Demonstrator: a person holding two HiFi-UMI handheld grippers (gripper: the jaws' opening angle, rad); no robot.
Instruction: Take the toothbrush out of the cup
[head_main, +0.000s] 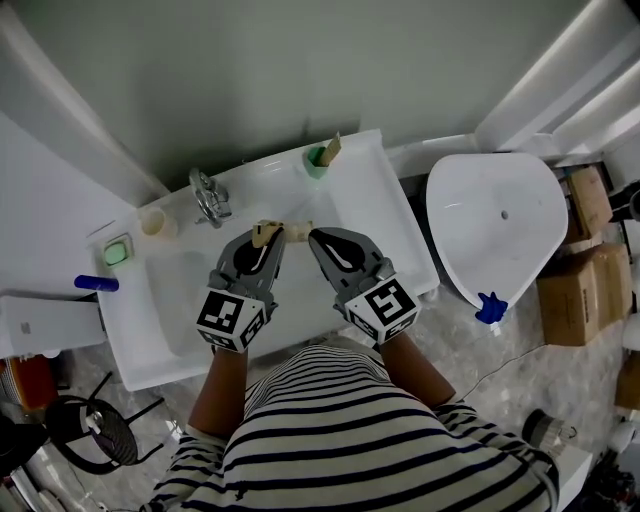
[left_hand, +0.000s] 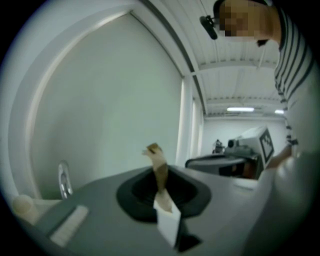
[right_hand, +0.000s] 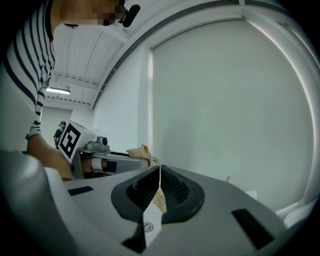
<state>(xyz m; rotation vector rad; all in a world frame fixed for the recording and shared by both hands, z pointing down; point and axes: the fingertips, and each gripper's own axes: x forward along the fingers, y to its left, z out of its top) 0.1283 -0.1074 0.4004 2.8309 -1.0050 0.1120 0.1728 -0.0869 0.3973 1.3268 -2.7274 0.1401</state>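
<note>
A green cup (head_main: 317, 161) stands at the back of the white sink counter (head_main: 380, 215), and a tan toothbrush (head_main: 331, 148) sticks out of it. Both grippers hover over the basin in front of the cup, tips close together. They share a flat tan and white packet (head_main: 283, 231). My left gripper (head_main: 264, 238) is shut on its tan end, which rises from the jaws as a strip (left_hand: 160, 172). My right gripper (head_main: 312, 237) is shut on the other end, which shows edge-on as a thin sheet (right_hand: 159, 194). Neither gripper touches the cup.
A chrome faucet (head_main: 208, 197) stands left of the cup, then a cream cup (head_main: 155, 222), a soap dish (head_main: 118, 250) and a blue object (head_main: 96, 284). A white toilet bowl (head_main: 495, 225), a blue item (head_main: 490, 308) and cardboard boxes (head_main: 585, 270) lie right of the counter.
</note>
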